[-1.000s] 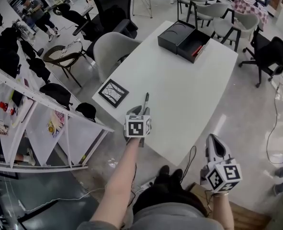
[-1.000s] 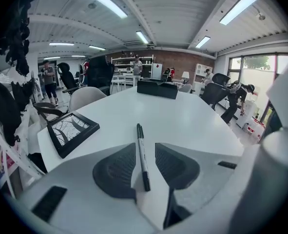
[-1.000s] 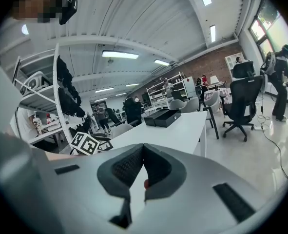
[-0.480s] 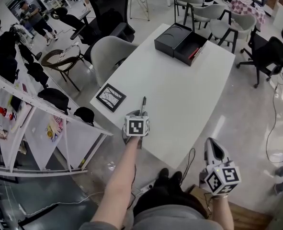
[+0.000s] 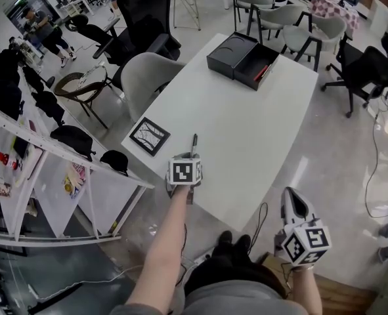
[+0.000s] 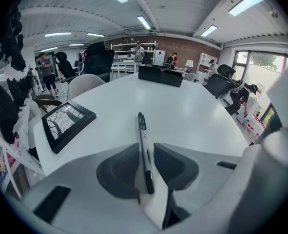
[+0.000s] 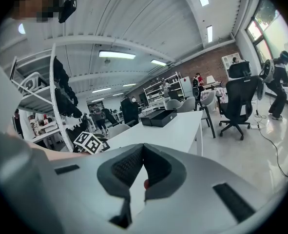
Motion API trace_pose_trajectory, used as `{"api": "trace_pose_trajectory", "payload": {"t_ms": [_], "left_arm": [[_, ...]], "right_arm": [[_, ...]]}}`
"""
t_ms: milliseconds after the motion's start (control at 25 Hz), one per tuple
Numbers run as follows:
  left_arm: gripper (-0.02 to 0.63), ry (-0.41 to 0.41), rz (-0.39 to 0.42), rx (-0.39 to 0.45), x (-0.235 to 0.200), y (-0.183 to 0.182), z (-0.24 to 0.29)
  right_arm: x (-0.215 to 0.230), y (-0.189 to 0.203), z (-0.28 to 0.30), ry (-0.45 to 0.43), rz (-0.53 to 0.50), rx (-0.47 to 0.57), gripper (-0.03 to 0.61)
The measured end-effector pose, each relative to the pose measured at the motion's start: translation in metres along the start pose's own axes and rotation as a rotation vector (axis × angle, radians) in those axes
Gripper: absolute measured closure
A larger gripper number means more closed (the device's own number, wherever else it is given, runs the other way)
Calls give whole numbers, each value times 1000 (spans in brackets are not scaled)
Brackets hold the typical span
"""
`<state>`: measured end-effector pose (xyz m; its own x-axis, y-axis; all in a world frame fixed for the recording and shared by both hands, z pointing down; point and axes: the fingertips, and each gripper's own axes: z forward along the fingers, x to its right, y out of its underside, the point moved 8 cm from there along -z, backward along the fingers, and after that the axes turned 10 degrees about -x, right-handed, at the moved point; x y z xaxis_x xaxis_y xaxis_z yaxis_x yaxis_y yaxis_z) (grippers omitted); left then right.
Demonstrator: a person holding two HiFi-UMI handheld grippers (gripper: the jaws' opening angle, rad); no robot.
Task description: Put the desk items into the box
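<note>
A black pen [image 6: 142, 130] lies on the white table [image 5: 259, 130], pointing toward the far end. My left gripper [image 6: 144, 146] straddles its near end; the jaws are closing with the pen between the pads, and a thin gap still shows beside it. From the head view the left gripper [image 5: 192, 156] sits near the table's front edge, with the pen [image 5: 194, 142] sticking out ahead. The open black box [image 5: 246, 58] stands at the far end with a red item [image 5: 262, 72] inside. My right gripper [image 5: 293, 201] hangs off the table's near corner, shut and empty.
A black picture frame [image 5: 149, 136] lies at the table's left edge, left of the pen. Grey and black chairs [image 5: 148, 77] ring the table. Shelving with hats [image 5: 62, 130] stands to the left. The box [image 7: 158, 117] shows far off in the right gripper view.
The head view has drifted slightly, so the box sits a little higher in frame. Both grippers keep their places, the left one still over the pen's near end.
</note>
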<state>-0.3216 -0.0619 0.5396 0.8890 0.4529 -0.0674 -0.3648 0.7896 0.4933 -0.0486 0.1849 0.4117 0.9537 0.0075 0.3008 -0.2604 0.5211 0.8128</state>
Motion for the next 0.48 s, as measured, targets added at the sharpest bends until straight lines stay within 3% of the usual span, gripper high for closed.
{"api": "trace_pose_trajectory", "payload": {"t_ms": [120, 480], "left_arm": [[568, -4, -18, -2, -4, 0, -1], [569, -14, 30, 41, 2, 0, -7]], "right_arm": [[-1, 1, 0, 0, -4, -2, 575], [1, 1, -4, 11, -5, -4, 575]]}}
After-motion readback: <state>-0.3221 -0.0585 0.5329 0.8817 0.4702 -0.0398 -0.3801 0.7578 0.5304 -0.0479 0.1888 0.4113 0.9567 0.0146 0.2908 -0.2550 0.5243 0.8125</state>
